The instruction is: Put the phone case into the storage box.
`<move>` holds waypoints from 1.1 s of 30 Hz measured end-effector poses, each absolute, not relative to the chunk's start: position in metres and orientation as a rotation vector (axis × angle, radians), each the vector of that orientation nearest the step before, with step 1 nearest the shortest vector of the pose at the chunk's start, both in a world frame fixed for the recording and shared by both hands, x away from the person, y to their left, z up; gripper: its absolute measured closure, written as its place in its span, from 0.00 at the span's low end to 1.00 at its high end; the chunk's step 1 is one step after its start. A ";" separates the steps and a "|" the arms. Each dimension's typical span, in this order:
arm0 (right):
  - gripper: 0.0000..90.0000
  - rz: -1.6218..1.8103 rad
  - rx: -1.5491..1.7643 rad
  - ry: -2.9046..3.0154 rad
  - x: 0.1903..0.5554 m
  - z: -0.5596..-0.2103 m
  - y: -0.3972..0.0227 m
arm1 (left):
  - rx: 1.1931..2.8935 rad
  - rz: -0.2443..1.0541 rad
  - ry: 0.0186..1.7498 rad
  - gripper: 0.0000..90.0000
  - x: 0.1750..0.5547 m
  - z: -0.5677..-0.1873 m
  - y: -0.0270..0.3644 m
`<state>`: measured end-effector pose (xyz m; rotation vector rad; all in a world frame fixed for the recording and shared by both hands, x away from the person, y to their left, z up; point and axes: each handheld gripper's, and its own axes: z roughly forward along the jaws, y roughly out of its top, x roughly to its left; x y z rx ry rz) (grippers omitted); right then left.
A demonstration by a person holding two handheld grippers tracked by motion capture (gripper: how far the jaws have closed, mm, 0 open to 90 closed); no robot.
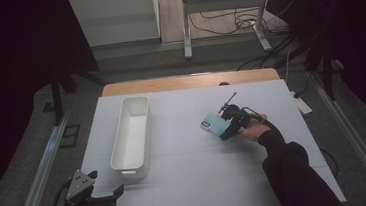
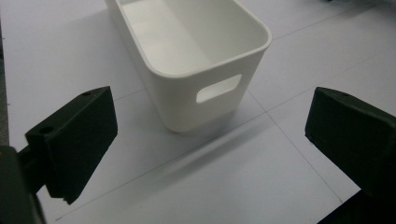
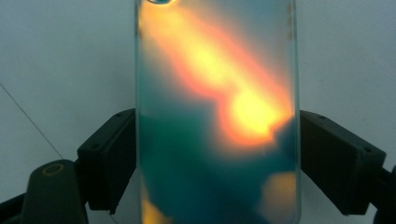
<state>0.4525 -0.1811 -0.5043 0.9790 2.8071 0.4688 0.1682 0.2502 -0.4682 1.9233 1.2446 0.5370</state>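
A phone (image 1: pixel 212 122) with a teal and orange back lies flat on the white mat at centre right. My right gripper (image 1: pixel 227 130) reaches it from the right. In the right gripper view the phone (image 3: pixel 215 116) stands lengthwise between the jaws of the right gripper (image 3: pixel 217 154), and both pads touch its long edges. A long white bin (image 1: pixel 136 172) stands empty left of centre. My left gripper (image 1: pixel 110 195) hovers at the mat's near left corner, open. In the left gripper view the bin's handle end (image 2: pixel 187 107) sits just beyond the wide-apart jaws of the left gripper (image 2: pixel 210 116).
The white mat (image 1: pixel 202 176) covers a wooden table whose far edge (image 1: pixel 189 81) shows. A power strip (image 1: pixel 302 105) lies on the floor off the right side. Metal stand legs (image 1: pixel 187 42) and cables are beyond the table.
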 end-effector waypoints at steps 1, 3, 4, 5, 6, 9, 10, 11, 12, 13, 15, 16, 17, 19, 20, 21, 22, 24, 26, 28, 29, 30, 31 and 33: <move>0.19 0.482 0.989 2.804 0.452 -0.504 -0.182 | 1.923 0.537 1.245 0.03 0.168 -0.468 0.250; 0.19 0.498 0.989 2.802 0.451 -0.504 -0.184 | 1.923 0.537 1.245 0.03 0.168 -0.468 0.250; 0.19 0.507 0.992 2.792 0.450 -0.504 -0.185 | 1.923 0.537 1.245 0.03 0.168 -0.468 0.250; 0.19 0.526 0.996 2.796 0.449 -0.503 -0.187 | 1.924 0.538 1.245 0.03 0.168 -0.468 0.250; 0.19 0.537 0.991 2.788 0.447 -0.502 -0.188 | 1.924 0.539 1.246 0.03 0.168 -0.468 0.250; 0.19 0.557 0.985 2.786 0.446 -0.500 -0.190 | 1.926 0.541 1.246 0.03 0.168 -0.468 0.249; 0.19 0.570 0.977 2.779 0.444 -0.498 -0.191 | 1.929 0.541 1.245 0.04 0.168 -0.468 0.249; 0.19 0.581 0.974 2.779 0.444 -0.496 -0.192 | 1.930 0.541 1.244 0.04 0.168 -0.468 0.249; 0.19 0.595 0.966 2.772 0.443 -0.494 -0.193 | 1.930 0.542 1.245 0.04 0.168 -0.468 0.249; 0.19 0.609 0.966 2.770 0.441 -0.492 -0.193 | 1.930 0.541 1.245 0.04 0.168 -0.468 0.249; 0.19 0.638 0.963 2.771 0.439 -0.489 -0.194 | 1.929 0.541 1.245 0.04 0.168 -0.468 0.249; 0.19 0.644 0.954 2.768 0.437 -0.488 -0.195 | 1.929 0.540 1.245 0.04 0.168 -0.468 0.249; 0.19 0.652 0.954 2.765 0.435 -0.487 -0.195 | 1.928 0.540 1.245 0.04 0.168 -0.468 0.249; 0.19 0.665 0.951 2.758 0.433 -0.487 -0.197 | 1.929 0.540 1.245 0.04 0.168 -0.468 0.249; 0.19 0.674 0.951 2.762 0.432 -0.487 -0.197 | 1.929 0.542 1.245 0.04 0.168 -0.468 0.249; 0.19 0.685 0.956 2.757 0.430 -0.487 -0.198 | 1.929 0.542 1.245 0.04 0.168 -0.468 0.249; 0.19 0.690 0.953 2.758 0.429 -0.486 -0.199 | 1.929 0.542 1.245 0.04 0.168 -0.468 0.249; 0.19 0.701 0.951 2.757 0.428 -0.486 -0.200 | 1.929 0.542 1.247 0.04 0.168 -0.468 0.249; 0.19 0.715 0.945 2.750 0.426 -0.485 -0.201 | 1.931 0.543 1.246 0.04 0.168 -0.468 0.249; 0.19 0.746 0.952 2.749 0.424 -0.483 -0.203 | 1.932 0.544 1.246 0.04 0.168 -0.468 0.249; 0.19 0.753 0.948 2.748 0.423 -0.483 -0.203 | 1.933 0.544 1.245 0.04 0.168 -0.468 0.249; 0.19 0.756 0.944 2.749 0.422 -0.482 -0.204 | 1.933 0.544 1.245 0.04 0.168 -0.468 0.249; 0.19 0.764 0.939 2.744 0.421 -0.482 -0.204 | 1.933 0.544 1.245 0.04 0.168 -0.468 0.249; 0.19 0.771 0.938 2.745 0.420 -0.481 -0.204 | 1.933 0.543 1.245 0.03 0.168 -0.468 0.249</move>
